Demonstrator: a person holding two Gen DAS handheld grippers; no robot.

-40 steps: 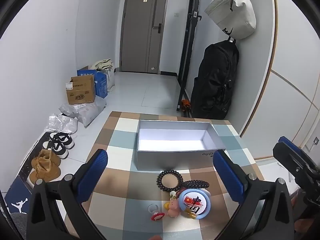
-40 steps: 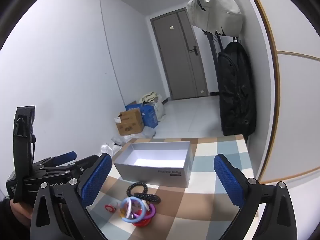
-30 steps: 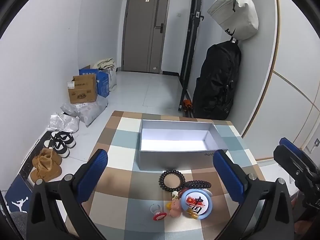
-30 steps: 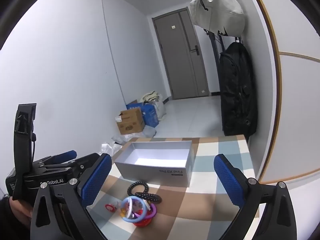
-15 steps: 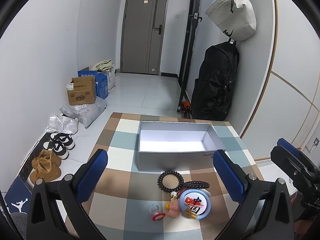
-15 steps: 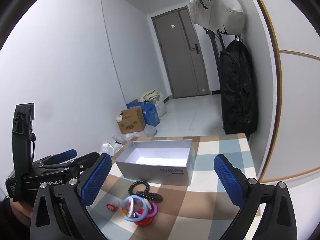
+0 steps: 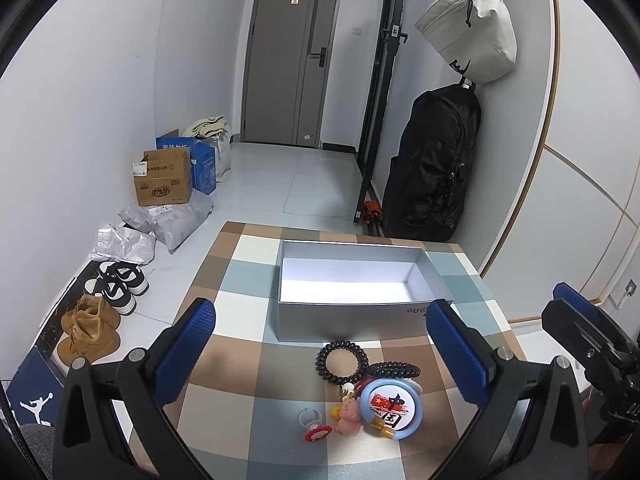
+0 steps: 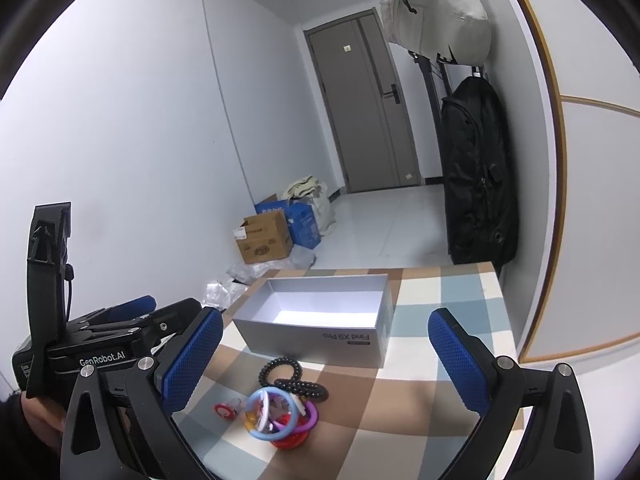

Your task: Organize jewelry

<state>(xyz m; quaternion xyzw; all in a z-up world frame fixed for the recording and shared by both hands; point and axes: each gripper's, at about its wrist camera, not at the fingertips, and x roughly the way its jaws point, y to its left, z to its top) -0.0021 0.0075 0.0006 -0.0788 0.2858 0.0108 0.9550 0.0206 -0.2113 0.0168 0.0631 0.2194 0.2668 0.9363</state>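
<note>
We see a black backpack (image 7: 434, 168) under a beige bag (image 7: 468, 26), cardboard boxes (image 7: 162, 178) and shoes (image 7: 90, 326) along the floor's left edge.

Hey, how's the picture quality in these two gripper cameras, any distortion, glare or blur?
Left wrist view: heavy fisheye bending, black corners, sharp focus on the grey box, its floor brightly lit. Right wrist view: same curvature, walls bow, jewelry pile slightly soft.

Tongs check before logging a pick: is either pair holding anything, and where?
Nothing held. Left tongs and right tongs are both open, above the table.
</note>
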